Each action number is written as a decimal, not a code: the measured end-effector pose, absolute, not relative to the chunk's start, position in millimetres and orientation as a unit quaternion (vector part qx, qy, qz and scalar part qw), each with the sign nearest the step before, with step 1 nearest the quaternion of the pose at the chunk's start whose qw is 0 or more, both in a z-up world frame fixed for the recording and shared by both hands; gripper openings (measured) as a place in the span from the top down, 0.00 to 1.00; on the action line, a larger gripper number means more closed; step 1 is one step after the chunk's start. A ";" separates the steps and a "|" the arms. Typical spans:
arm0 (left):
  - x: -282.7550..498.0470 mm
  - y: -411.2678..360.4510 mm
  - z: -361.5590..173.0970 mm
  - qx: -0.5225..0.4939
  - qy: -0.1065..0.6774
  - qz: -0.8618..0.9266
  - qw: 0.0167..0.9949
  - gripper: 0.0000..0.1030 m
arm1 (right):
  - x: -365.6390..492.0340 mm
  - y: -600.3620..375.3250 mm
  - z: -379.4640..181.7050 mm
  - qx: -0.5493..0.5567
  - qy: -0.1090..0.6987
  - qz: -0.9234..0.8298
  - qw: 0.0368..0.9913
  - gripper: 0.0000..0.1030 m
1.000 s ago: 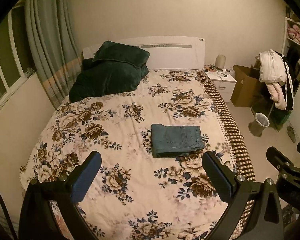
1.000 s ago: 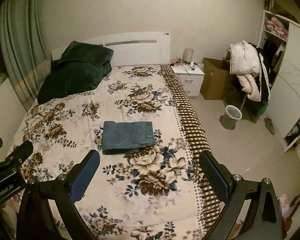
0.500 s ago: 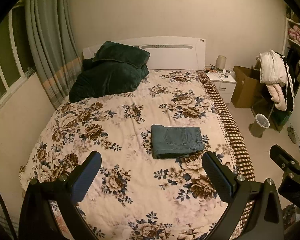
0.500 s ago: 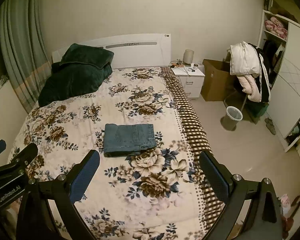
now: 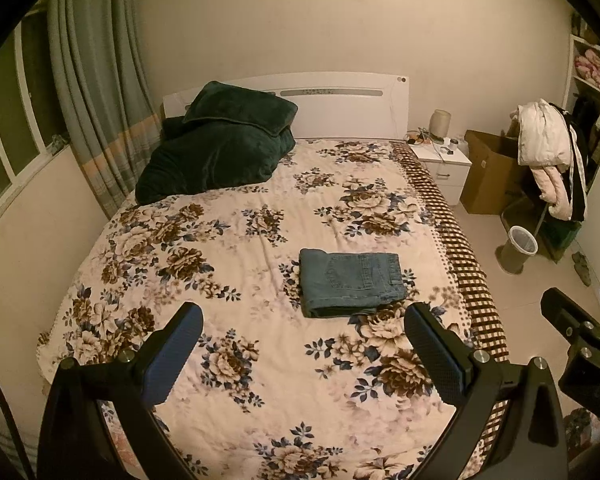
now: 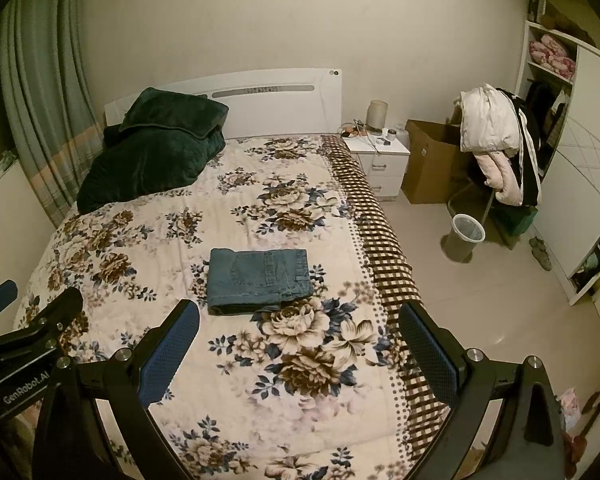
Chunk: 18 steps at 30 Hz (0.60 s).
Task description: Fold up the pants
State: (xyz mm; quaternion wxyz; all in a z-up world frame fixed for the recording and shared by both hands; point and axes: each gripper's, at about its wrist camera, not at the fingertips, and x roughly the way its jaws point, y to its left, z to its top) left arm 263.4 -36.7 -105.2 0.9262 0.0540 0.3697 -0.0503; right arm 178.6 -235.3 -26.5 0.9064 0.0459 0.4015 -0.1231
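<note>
Folded pants [image 5: 350,282] on bed [image 5: 236,248]

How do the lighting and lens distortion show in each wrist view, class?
Left wrist view: dim yellowish light, black corner vignetting, the curtain bowed; folded jeans sharp. Right wrist view: same warm cast, wardrobe edges curved, faint floor sheen beside the bin.
</note>
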 end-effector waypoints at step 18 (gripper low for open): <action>270.2 -42.5 -102.9 0.056 0.365 -0.054 0.928 0.00 | 184.4 -233.0 -22.4 0.048 0.401 -0.122 0.906 0.01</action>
